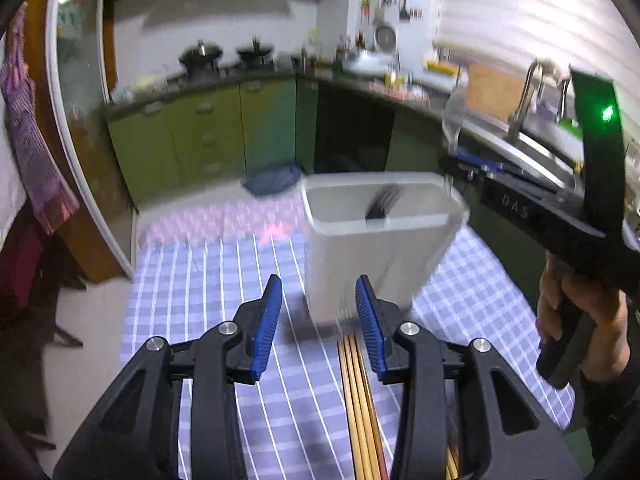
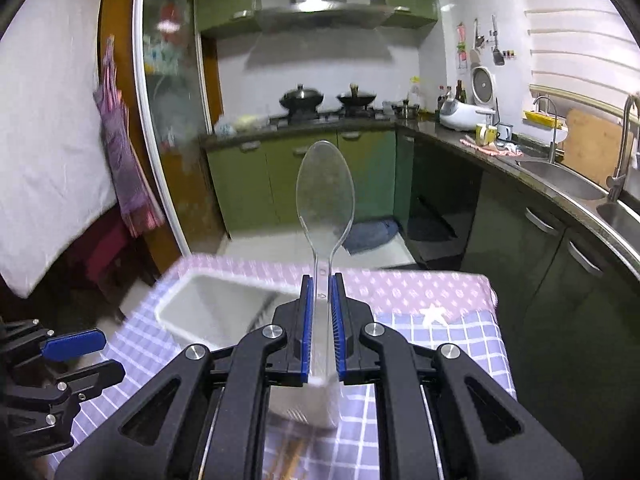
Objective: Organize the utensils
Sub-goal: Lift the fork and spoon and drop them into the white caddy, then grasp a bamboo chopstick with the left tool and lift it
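Right gripper (image 2: 320, 312) fingers clenched on clear plastic spoon (image 2: 325, 192) handle, bowl up above the white utensil bin (image 1: 376, 240) on the checkered counter (image 1: 208, 280), likely for dropping in beside the fork (image 1: 382, 202); left gripper (image 1: 318, 320) released above chopsticks (image 1: 358, 400).

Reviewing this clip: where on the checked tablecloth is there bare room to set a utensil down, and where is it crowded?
Bare cloth lies left of the white holder, out to the table's left edge, under the open left gripper. Crowded: the chopsticks lie right in front of the holder. The right gripper holds a clear spoon above it; the far right corner by the white star looks bare.
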